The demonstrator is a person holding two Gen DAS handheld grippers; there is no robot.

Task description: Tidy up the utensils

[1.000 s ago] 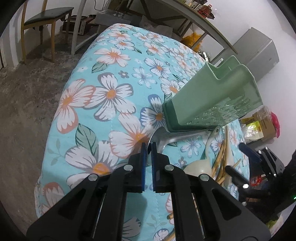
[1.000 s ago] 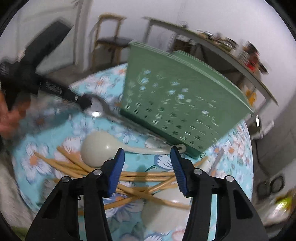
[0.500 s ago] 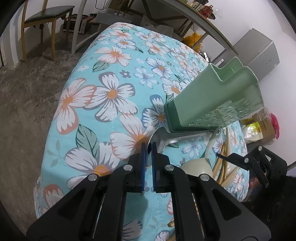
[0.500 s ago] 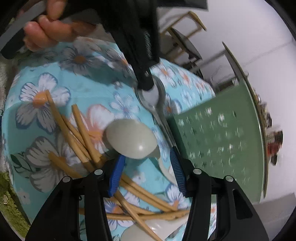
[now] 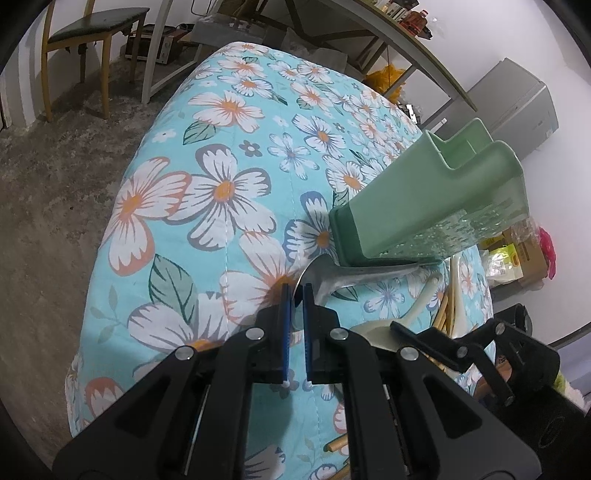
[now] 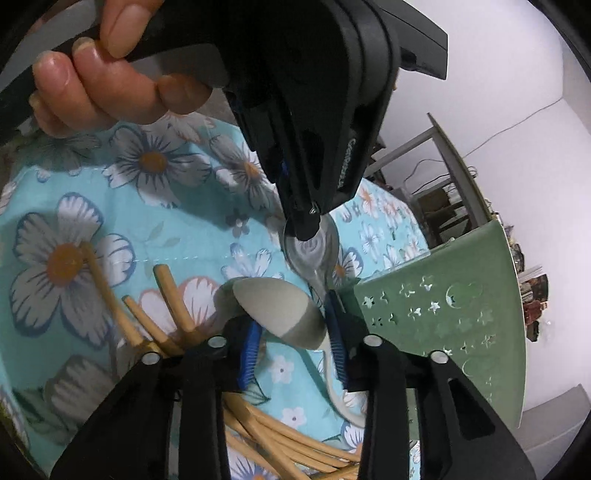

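A green perforated utensil holder (image 5: 424, 206) lies on its side on the floral cloth. A metal spoon (image 5: 332, 275) has its handle under the holder, and my left gripper (image 5: 295, 291) is shut on the spoon's bowl. From the right wrist view, that left gripper (image 6: 303, 225) comes down from above onto the metal spoon (image 6: 314, 254). My right gripper (image 6: 293, 328) is closing on the bowl of a cream spoon (image 6: 280, 310), with both pads against its sides. Several wooden chopsticks (image 6: 110, 295) lie crossed beside and beneath it. The holder (image 6: 443, 325) is just to the right.
The table's rounded edge drops to bare floor on the left (image 5: 44, 221). A wooden chair (image 5: 92, 22) and a shelf unit stand behind, a grey cabinet (image 5: 517, 103) at the far right, and bagged goods (image 5: 517, 254) beyond the table. A person's hand (image 6: 110, 85) grips the left tool.
My right gripper has rolled, moved in toward the cream spoon and narrowed its jaws around the bowl. The left gripper and the metal spoon have stayed put.
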